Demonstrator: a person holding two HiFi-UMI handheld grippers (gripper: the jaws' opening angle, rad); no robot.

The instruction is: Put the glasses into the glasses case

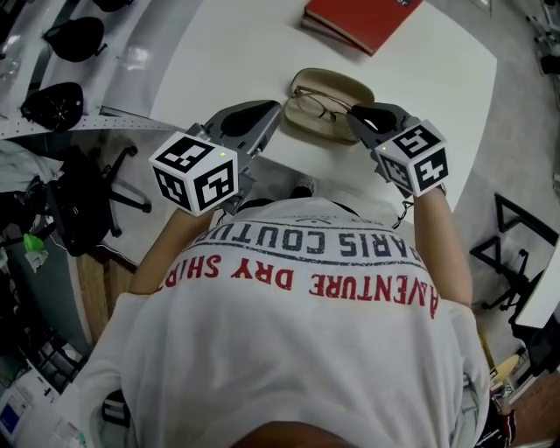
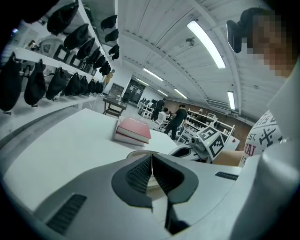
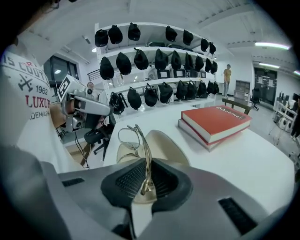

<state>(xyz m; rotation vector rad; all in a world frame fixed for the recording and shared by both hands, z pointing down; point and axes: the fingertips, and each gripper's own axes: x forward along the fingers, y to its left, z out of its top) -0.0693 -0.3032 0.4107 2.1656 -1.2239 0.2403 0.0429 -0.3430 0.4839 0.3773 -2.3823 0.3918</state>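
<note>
A beige glasses case (image 1: 325, 91) lies open on the white table (image 1: 219, 61) in front of me. Thin wire-rimmed glasses (image 1: 313, 104) hang just over it. My right gripper (image 1: 355, 117) is shut on one temple arm of the glasses (image 3: 129, 138), and the lenses stick out over the case (image 3: 165, 146) in the right gripper view. My left gripper (image 1: 276, 110) is at the case's left end, shut with nothing between its pads (image 2: 140, 174). The case's rim (image 2: 138, 153) shows just past them.
A red book (image 1: 359, 19) lies at the table's far side, beyond the case. Shelves with black caps (image 1: 52, 103) run along the left. An office chair (image 1: 87, 206) stands by the near left table edge.
</note>
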